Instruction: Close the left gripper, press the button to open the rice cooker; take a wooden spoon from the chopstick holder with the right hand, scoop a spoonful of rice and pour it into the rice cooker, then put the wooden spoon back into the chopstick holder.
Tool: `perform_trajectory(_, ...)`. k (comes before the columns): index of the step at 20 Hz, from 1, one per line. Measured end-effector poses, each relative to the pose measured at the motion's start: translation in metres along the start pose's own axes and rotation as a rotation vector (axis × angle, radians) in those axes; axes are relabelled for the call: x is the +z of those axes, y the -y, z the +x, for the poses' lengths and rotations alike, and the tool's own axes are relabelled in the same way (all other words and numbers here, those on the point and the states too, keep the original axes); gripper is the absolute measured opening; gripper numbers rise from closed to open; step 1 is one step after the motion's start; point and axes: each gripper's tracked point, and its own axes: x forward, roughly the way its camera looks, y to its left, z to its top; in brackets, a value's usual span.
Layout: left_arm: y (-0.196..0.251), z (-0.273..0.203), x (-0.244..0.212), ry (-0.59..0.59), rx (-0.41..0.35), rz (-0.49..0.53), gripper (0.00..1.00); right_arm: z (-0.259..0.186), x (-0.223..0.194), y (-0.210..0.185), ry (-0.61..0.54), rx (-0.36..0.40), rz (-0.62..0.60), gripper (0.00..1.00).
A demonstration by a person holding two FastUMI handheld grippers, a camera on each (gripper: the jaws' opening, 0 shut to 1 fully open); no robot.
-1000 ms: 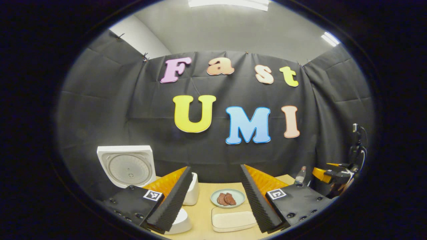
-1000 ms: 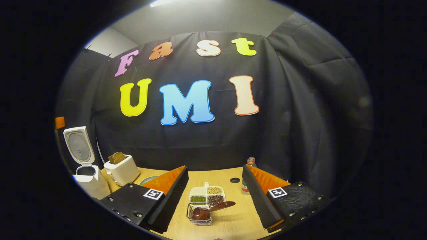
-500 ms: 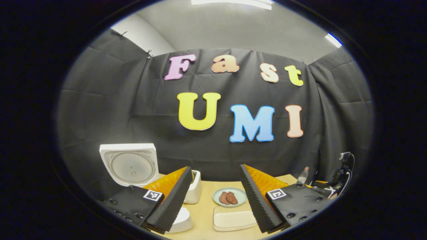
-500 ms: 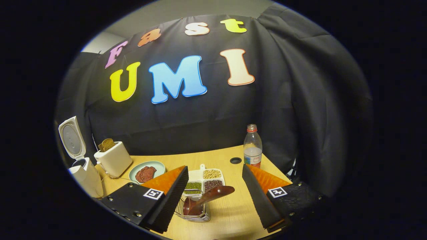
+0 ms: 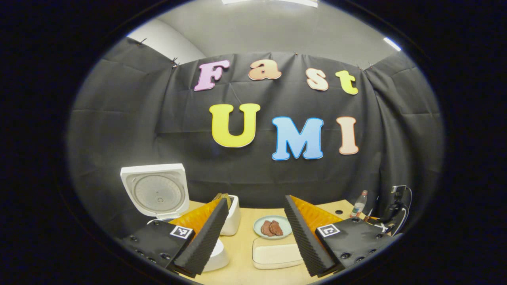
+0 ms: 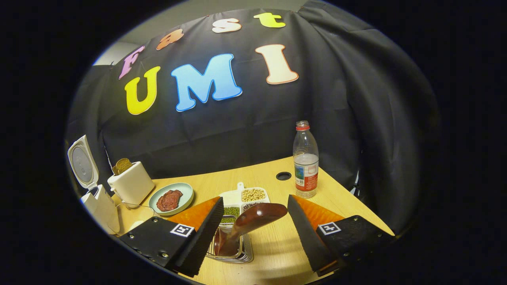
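a light wooden table [image 6: 273, 253] bears the open rice cooker [image 6: 95, 194], a toaster [image 6: 130, 184], a plate of meat [image 6: 170, 194], a divided grain tray [image 6: 245, 196], the wire chopstick holder [image 6: 233, 251] and a bottle [image 6: 305, 160].

1. Right gripper [image 6: 255, 221]: fingers spread wide, wooden spoon [image 6: 247, 223] handle rising in the gap between them, touching neither.
2. Chopstick holder [image 6: 231, 251]: low between the fingers, holding the spoon's bowl.
3. Sectioned tray [image 6: 241, 198]: just beyond the holder.
4. Bottle [image 6: 305, 160]: upright ahead-right, bare table [image 6: 273, 249] between.
5. Toaster [image 6: 130, 184] and plate [image 6: 171, 194]: ahead-left.
6. Rice cooker [image 6: 93, 186]: far left, lid raised.
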Motion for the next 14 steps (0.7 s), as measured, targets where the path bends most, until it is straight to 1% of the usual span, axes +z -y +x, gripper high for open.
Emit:
perform_trajectory(2, 0.000, -0.004, 0.002, 0.003, 0.007, 0.003, 0.99, 0.006, -0.006, -0.001, -0.019, 0.002, 0.011, 0.97)
perform_trajectory(3, 0.001, -0.006, 0.002, 0.005, 0.004, 0.002, 1.00, 0.006, -0.009, 0.002, -0.030, -0.012, 0.013, 0.96)
perform_trajectory(4, 0.003, -0.007, 0.003, 0.004, -0.003, 0.003, 0.99, 0.007, -0.012, 0.005, -0.042, -0.023, 0.023, 0.85)
perform_trajectory(5, 0.004, -0.007, 0.002, 0.002, -0.011, 0.007, 0.98, 0.005, -0.014, 0.002, -0.049, -0.005, 0.048, 0.82)
perform_trajectory(6, 0.003, -0.006, 0.000, -0.003, -0.015, 0.014, 0.97, 0.002, -0.016, -0.002, -0.058, 0.003, 0.065, 0.75)
perform_trajectory(7, 0.005, -0.005, 0.000, -0.006, -0.020, 0.019, 0.97, 0.003, -0.016, -0.007, -0.055, 0.020, 0.077, 0.74)
perform_trajectory(8, 0.007, -0.005, 0.001, -0.004, -0.026, 0.023, 0.96, 0.001, -0.015, -0.013, -0.050, 0.033, 0.075, 0.58)
perform_trajectory(9, 0.009, -0.005, 0.003, 0.000, -0.033, 0.027, 0.96, -0.002, -0.014, -0.020, -0.043, 0.051, 0.085, 0.47)
perform_trajectory(10, 0.011, -0.004, 0.003, 0.002, -0.040, 0.031, 0.96, -0.003, -0.011, -0.032, -0.032, 0.106, 0.115, 0.31)
perform_trajectory(12, 0.013, -0.005, 0.005, 0.012, -0.049, 0.039, 0.96, -0.016, -0.008, -0.043, -0.030, 0.135, 0.116, 0.17)
perform_trajectory(13, 0.014, -0.007, 0.004, 0.015, -0.055, 0.040, 0.96, -0.017, -0.005, -0.046, -0.036, 0.124, 0.095, 0.17)
perform_trajectory(14, 0.015, -0.006, 0.004, 0.016, -0.058, 0.042, 0.96, -0.015, -0.001, -0.051, -0.029, 0.126, 0.068, 0.12)
